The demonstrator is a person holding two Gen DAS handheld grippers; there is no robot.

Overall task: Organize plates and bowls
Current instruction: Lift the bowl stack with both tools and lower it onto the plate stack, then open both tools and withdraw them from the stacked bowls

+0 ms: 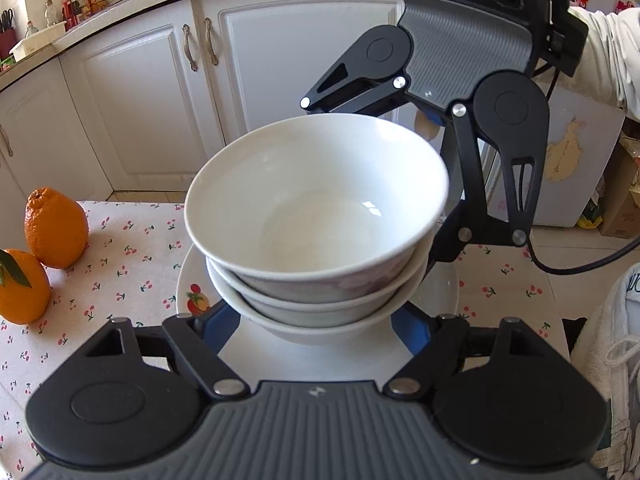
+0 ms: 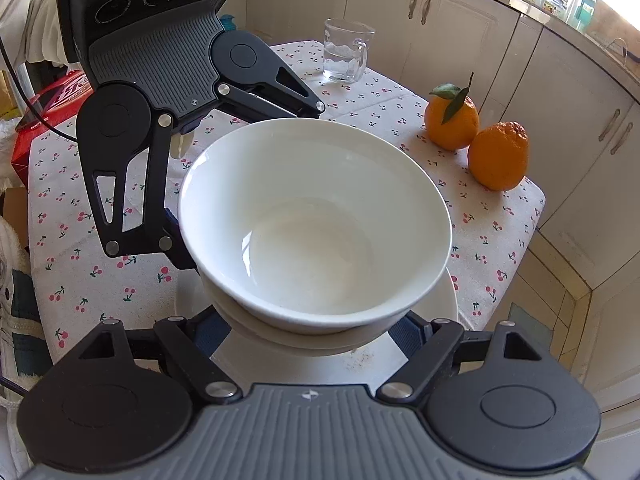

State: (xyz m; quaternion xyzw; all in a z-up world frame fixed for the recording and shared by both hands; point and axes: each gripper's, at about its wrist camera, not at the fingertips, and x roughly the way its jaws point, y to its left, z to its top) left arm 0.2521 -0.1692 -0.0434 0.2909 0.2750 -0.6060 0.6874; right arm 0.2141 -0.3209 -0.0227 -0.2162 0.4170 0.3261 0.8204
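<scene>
Three white bowls [image 1: 316,208] sit nested on a white plate [image 1: 188,284] with a fruit print, above the cherry-print tablecloth [image 2: 100,280]. My left gripper [image 1: 316,322] comes at the stack from the near side in the left wrist view. Its blue-padded fingers [image 1: 218,330] lie over the plate and press on either side of the lowest bowl. My right gripper [image 2: 312,324] holds the stack the same way from the opposite side. The flare of the bowls hides all the fingertips. In both wrist views the other gripper faces the camera across the stack.
Two oranges [image 2: 496,156] lie near the table's edge, one with a leaf. A glass mug [image 2: 346,52] stands at the far side and a red box [image 2: 36,120] sits at the table's left end. White cabinets [image 1: 152,92] surround the table. A person's sleeve [image 1: 608,60] shows.
</scene>
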